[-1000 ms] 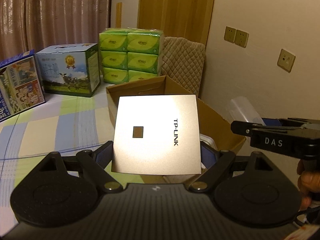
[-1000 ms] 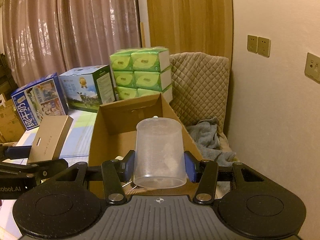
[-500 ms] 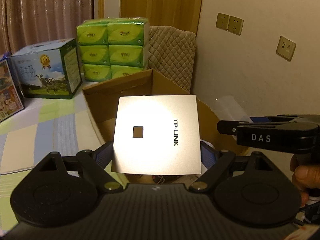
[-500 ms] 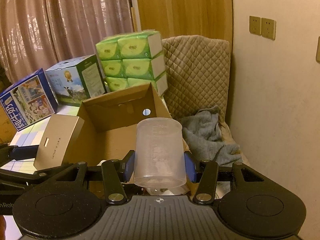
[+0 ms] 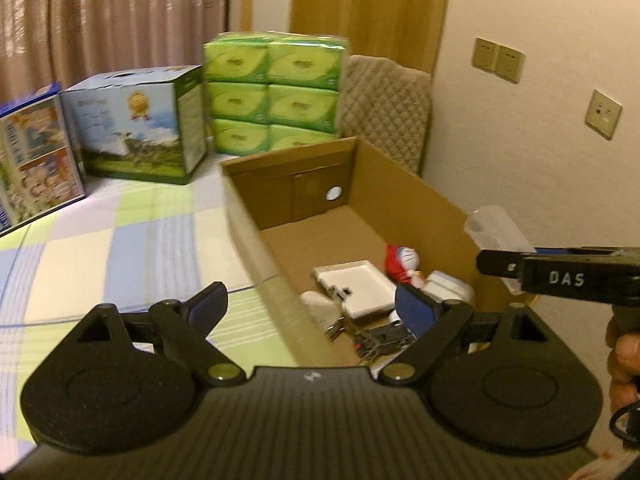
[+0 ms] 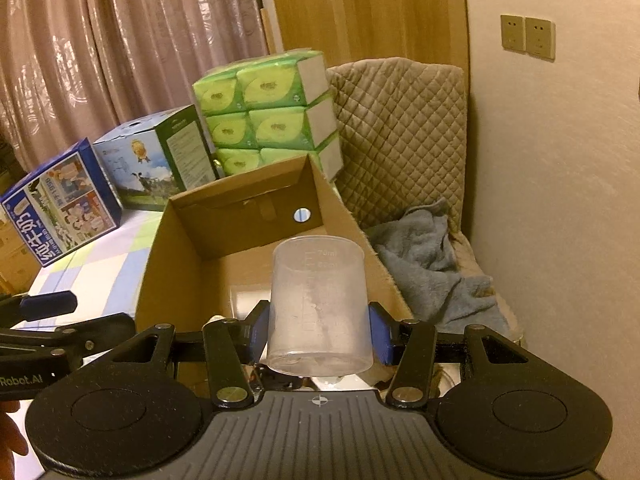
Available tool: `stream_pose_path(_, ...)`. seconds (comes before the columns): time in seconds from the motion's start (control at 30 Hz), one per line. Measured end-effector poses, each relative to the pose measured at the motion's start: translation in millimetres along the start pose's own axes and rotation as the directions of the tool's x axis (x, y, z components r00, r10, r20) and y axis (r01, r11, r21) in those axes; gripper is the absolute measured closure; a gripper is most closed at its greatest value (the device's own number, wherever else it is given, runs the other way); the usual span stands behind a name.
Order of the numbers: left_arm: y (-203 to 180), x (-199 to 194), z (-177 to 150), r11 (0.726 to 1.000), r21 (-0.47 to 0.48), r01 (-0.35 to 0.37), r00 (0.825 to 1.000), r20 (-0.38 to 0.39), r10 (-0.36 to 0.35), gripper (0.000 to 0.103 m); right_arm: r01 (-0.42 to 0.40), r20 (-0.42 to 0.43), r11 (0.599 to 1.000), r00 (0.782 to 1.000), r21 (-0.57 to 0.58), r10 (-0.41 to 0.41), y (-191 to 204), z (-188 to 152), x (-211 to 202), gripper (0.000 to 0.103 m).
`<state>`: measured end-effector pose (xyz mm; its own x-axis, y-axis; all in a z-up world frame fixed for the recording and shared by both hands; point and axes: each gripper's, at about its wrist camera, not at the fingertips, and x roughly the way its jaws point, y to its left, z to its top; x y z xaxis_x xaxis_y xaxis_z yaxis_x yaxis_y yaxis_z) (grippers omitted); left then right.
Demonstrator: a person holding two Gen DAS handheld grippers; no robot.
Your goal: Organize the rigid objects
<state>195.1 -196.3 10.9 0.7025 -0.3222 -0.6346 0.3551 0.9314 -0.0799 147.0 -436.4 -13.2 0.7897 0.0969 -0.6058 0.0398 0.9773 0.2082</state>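
Note:
My left gripper (image 5: 312, 300) is open and holds nothing; it hangs over the near left corner of an open cardboard box (image 5: 400, 200). On the box floor lie a white flat box (image 5: 356, 284), a red and blue doll (image 5: 402, 262) and some small white pieces. My right gripper (image 6: 319, 332) is shut on a clear measuring cup (image 6: 318, 304), held upright above the box (image 6: 240, 232). A pale flat thing (image 6: 248, 300) shows on the box floor behind the cup. In the left wrist view the right gripper (image 5: 500, 262) and its cup (image 5: 496, 228) sit at the box's right wall.
Behind the box stand green tissue packs (image 5: 276, 92), a milk carton case (image 5: 136, 128) and a blue printed case (image 5: 36, 152) on a checked tablecloth (image 5: 120, 248). A quilted chair (image 5: 384, 108) with a grey towel (image 6: 432, 264) stands to the right by the wall.
The silver TP-LINK box that was between the left gripper's fingers is gone from them. Both grippers have come closer over the cardboard box, the right one still carrying the cup.

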Motion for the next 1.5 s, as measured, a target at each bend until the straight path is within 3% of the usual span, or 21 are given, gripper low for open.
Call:
stream_pose_path(0.53,11,-5,-11,0.999,-0.026,-0.029,0.999,-0.024,0.028,0.015,-0.035,-0.016,0.999,0.999,-0.032,0.035,25,0,10,0.055)
stream_pose_path(0.67,12,-5,-12,0.999,-0.034,-0.034,0.999,-0.024,0.033,0.015,-0.085,-0.003,0.996,0.996,-0.013,0.085,22,3,13,0.055)
stream_pose_path(0.73,12,-6,-14,0.999,-0.033,-0.037,0.999,-0.025,0.037,0.015,-0.082,0.009,0.997,0.997,-0.003,0.082,21,5,13,0.038)
stream_pose_path(0.77,12,-7,-14,0.999,-0.032,-0.042,0.999,-0.027,0.042,0.015,-0.083,0.023,0.997,0.996,0.004,0.083,21,6,11,0.029)
stream_pose_path(1.1,13,-29,-29,0.995,-0.068,-0.070,0.997,-0.027,0.068,0.014,-0.060,0.038,0.997,0.998,0.048,0.059,13,3,-24,0.029)
stream_pose_path(1.27,10,-50,-36,0.993,-0.094,-0.077,0.997,-0.026,0.075,0.014,-0.018,0.011,1.000,1.000,0.019,0.018,15,-8,-47,0.029)
stream_pose_path(1.5,1,-85,-45,0.991,-0.100,-0.091,0.996,-0.008,0.091,0.014,-0.020,-0.006,1.000,1.000,-0.021,0.020,21,-25,-82,0.029)
